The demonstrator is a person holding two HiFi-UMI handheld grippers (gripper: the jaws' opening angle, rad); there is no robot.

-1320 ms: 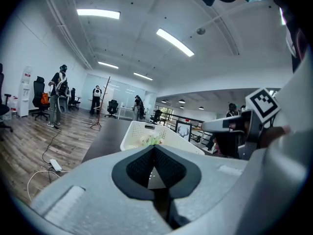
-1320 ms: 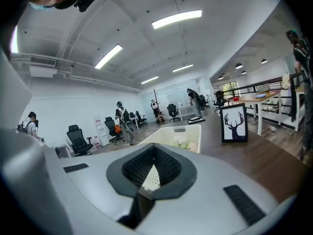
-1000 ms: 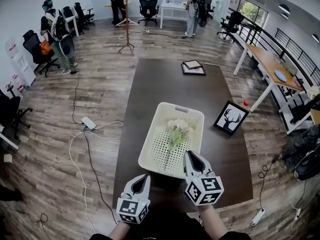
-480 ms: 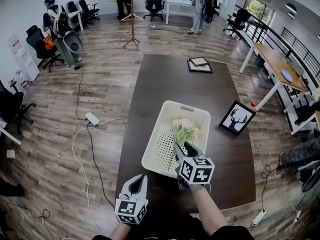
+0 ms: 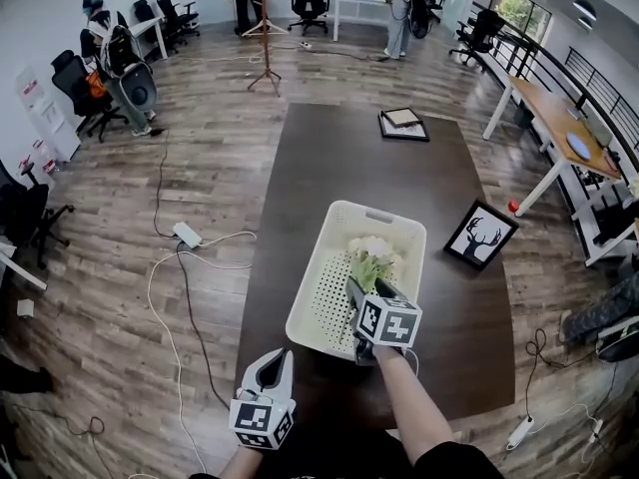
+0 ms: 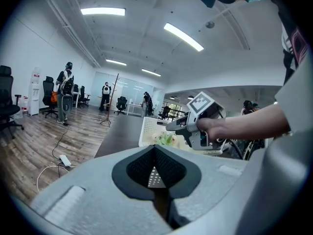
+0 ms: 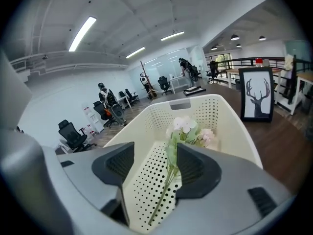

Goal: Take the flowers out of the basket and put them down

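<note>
A cream perforated basket [image 5: 335, 230] stands on the dark table [image 5: 339, 158]. In it lies a bunch of pale flowers [image 5: 375, 253] with green stems pointing toward me. My right gripper [image 5: 363, 288] reaches into the basket's near end, its jaws opening. In the right gripper view the flowers [image 7: 189, 128] lie ahead and their stem runs between the jaws of the right gripper [image 7: 155, 154], untouched by the pads. My left gripper [image 5: 277, 361] hovers near the table's front edge, left of the basket, shut and empty. The left gripper view shows its jaws [image 6: 155, 174] closed, with the basket [image 6: 146, 129] beyond.
A framed deer picture [image 5: 482, 236] stands propped right of the basket, with a small red object [image 5: 514, 206] beyond it. Two flat frames [image 5: 403, 124] lie at the table's far end. Cables and a power strip [image 5: 187, 234] lie on the floor to the left.
My right gripper has moved forward over the basket's near rim and into it, and its jaws have spread around the flower stem. The left gripper has stayed put.
</note>
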